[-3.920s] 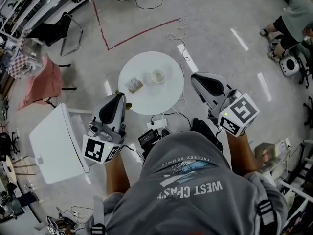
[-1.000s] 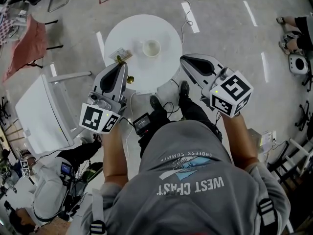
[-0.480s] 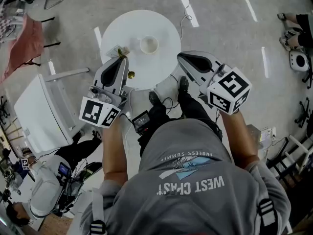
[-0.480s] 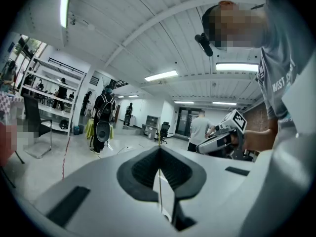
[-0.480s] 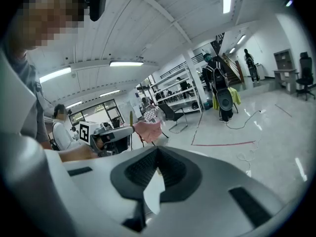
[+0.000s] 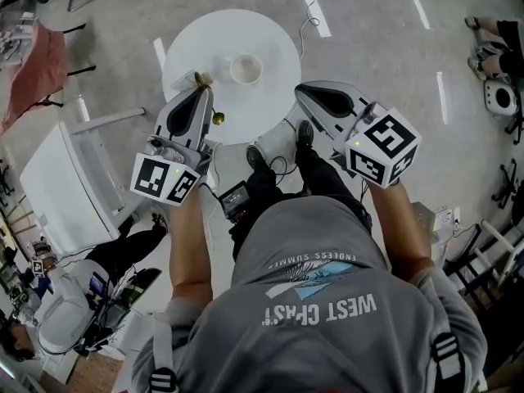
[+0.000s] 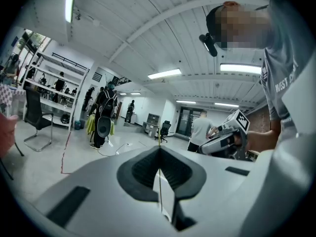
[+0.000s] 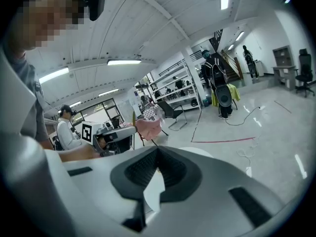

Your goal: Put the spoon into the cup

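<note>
While the left tool (image 6: 201, 92) hangs over the near left edge of the round white counter (image 6: 262, 31), its jaws are closed on a thin gold spoon (image 6: 218, 119). In the left gripper view the spoon (image 7: 159, 191) shows edge-on as a fine line pinched upright between the dark pads of the left tool (image 7: 159, 149). One gold end pokes out past the jaw tips and the other hangs below them. A white cup (image 6: 246, 68) stands upright near the middle of the counter, to the right of the spoon and apart from it. The right tool (image 6: 301, 90) is at the counter's near right edge. In its own view the right tool (image 8: 158, 149) has its jaws drawn together with nothing between them. A white chair (image 6: 70, 187) stands to the left of the counter.
</note>
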`<state>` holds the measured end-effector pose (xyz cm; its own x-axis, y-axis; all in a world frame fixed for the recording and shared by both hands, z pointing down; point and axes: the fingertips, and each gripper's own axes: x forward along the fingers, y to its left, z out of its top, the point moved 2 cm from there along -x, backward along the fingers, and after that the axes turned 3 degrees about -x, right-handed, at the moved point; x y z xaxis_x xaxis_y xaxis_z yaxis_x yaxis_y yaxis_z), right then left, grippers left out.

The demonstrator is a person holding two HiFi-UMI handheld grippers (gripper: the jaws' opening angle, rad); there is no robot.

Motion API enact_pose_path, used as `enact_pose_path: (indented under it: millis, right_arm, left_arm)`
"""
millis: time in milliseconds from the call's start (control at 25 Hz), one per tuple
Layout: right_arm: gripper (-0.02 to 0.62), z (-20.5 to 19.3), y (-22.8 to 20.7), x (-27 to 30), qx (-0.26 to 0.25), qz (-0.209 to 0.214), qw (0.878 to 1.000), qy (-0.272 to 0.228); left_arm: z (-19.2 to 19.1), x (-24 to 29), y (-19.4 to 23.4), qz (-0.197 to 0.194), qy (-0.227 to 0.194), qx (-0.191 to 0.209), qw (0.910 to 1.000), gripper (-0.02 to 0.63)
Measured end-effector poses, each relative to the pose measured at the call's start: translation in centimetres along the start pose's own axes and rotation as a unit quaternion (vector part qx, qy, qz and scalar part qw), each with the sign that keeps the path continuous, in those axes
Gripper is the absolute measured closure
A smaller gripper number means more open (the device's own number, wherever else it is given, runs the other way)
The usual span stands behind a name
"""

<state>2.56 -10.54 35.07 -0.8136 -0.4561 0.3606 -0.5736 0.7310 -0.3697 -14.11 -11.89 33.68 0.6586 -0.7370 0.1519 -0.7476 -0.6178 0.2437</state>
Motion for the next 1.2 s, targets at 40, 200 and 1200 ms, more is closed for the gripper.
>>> enact_pose_path:
  millis: [40,200,1200]
  right_arm:
    - [0.594,-0.1,0.0,0.1,0.001,0.0,1.0,0.001]
    - [0.594,-0.4,0.1,0.3,0.001,0.003,1.0,0.004]
    - [0.594,-2.8,-0.1,2.2,0.018,0.016,0.999,0.033]
  left_arm:
    - [-0.1,0.0,0.1,0.0,0.0,-0.001,1.0,0.606]
    - [-0.4,0.1,0.3,0.002,-0.001,-0.006,1.0,0.604]
    - [-2.9,0.0,2.5,0.027,-0.006,-0.048,0.9985,0.605]
